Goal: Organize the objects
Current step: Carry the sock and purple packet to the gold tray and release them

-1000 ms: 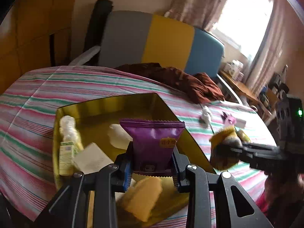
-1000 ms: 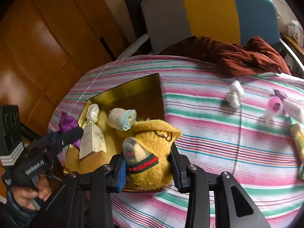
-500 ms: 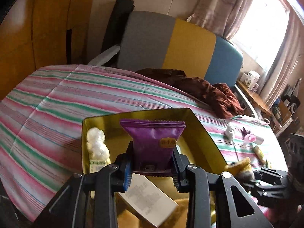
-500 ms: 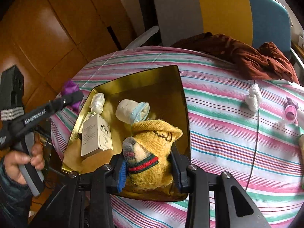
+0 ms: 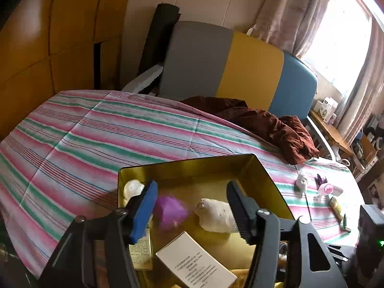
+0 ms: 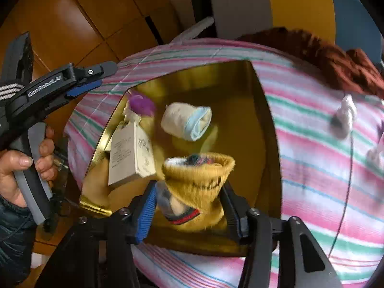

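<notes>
Since both jaws have just spread, you free two light items over the gold tray [image 6: 268, 144]: left gripper [image 5: 192, 206], purple snack packet [image 5: 170, 210], crinkly, slippery, best pinched by its edges; right gripper [image 6: 189, 206], yellow sock [image 6: 199, 180], soft, take it mid-body.

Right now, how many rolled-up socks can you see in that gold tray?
2: a white and blue one mid-tray, and a yellow one at the near edge of the gold tray. Others may be hidden.

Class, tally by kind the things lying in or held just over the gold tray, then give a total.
Socks: 2, the rolled white sock and the yellow sock
Packets: 1, the purple packet
Boxes: 1, the white box
Bottles: 1, the white-topped bottle
Total: 5
</notes>
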`<act>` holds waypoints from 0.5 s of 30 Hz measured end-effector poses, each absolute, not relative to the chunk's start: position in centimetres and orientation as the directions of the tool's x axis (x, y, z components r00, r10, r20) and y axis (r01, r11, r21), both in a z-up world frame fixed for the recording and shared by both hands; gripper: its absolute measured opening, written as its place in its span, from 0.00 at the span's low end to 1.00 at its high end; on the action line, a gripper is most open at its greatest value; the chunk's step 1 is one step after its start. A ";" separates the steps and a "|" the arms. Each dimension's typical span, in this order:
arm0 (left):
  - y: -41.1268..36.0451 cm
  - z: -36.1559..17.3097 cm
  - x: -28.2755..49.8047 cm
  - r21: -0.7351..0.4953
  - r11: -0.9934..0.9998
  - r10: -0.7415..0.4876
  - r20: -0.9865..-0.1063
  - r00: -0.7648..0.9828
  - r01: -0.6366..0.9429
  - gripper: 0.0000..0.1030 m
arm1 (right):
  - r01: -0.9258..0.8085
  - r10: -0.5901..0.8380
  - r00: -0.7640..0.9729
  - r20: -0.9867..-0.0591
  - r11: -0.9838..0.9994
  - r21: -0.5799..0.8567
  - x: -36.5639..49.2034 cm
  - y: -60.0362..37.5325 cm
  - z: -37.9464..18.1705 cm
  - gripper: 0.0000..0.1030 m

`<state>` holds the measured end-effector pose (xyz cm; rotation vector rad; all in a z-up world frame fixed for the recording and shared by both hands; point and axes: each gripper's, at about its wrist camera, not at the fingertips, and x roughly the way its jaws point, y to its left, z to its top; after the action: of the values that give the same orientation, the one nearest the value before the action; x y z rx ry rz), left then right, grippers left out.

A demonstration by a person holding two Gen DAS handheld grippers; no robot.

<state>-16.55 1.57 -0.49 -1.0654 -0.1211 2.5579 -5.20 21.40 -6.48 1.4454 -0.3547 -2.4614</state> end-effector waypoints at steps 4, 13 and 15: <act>1.4 -0.7 -15.5 -0.206 -0.934 0.351 -0.669 -0.655 -0.290 0.66 | 0.098 -0.366 -0.469 -0.804 -0.926 0.364 -4.6 21.7 -6.5 0.73; 1.5 -0.5 -11.5 -0.194 -0.934 0.351 -0.649 -0.675 -0.299 0.74 | 0.054 -0.337 -0.511 -0.790 -0.931 0.362 -3.2 22.4 -5.6 0.73; 2.1 -0.5 -10.5 -0.186 -0.931 0.356 -0.648 -0.674 -0.313 0.74 | 0.049 -0.320 -0.522 -0.790 -0.936 0.347 -2.8 22.4 -5.3 0.73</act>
<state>-10.46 2.08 -0.50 -1.0162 -0.0837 2.5796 -2.85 22.42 -5.34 1.4039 -0.4188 -2.5335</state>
